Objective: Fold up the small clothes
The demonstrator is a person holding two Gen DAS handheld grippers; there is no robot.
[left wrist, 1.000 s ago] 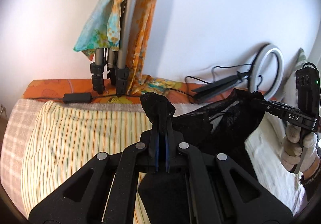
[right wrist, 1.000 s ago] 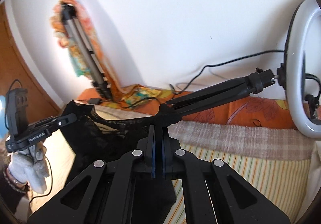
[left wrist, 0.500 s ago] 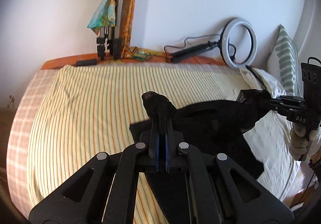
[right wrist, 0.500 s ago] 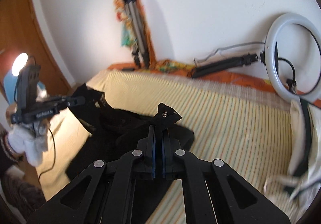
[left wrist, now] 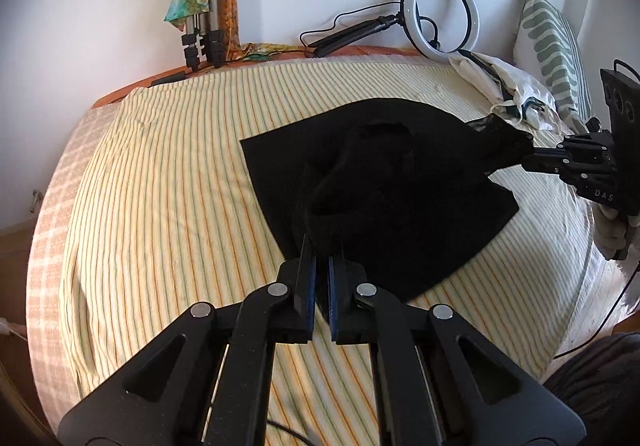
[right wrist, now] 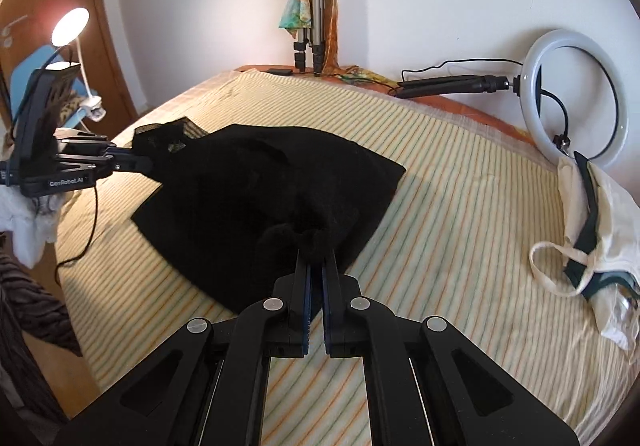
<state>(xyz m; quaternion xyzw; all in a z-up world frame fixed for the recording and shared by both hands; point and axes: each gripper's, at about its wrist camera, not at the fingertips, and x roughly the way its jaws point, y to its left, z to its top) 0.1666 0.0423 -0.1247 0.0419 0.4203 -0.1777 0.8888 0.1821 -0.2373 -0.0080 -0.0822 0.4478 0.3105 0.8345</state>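
A black garment (left wrist: 384,186) lies spread on the striped bed sheet (left wrist: 160,206), its far part flat, its near corners lifted. My left gripper (left wrist: 322,246) is shut on one near corner of it. My right gripper (right wrist: 316,256) is shut on the other corner; it also shows in the left wrist view (left wrist: 528,152), pinching bunched black fabric. The left gripper shows in the right wrist view (right wrist: 138,162), holding a mesh-edged corner. The garment (right wrist: 260,186) sags between the two grippers.
A ring light (left wrist: 440,14) on a small tripod and a folded tripod draped with colourful scarves (left wrist: 200,6) stand at the wall. A white tote bag (right wrist: 592,230) and a green-patterned pillow (left wrist: 552,42) lie at the right. A lit desk lamp (right wrist: 70,26) is at the left.
Both grippers have dropped from high in the air down to the bed with the garment, which now lies largely spread on the sheet instead of hanging.
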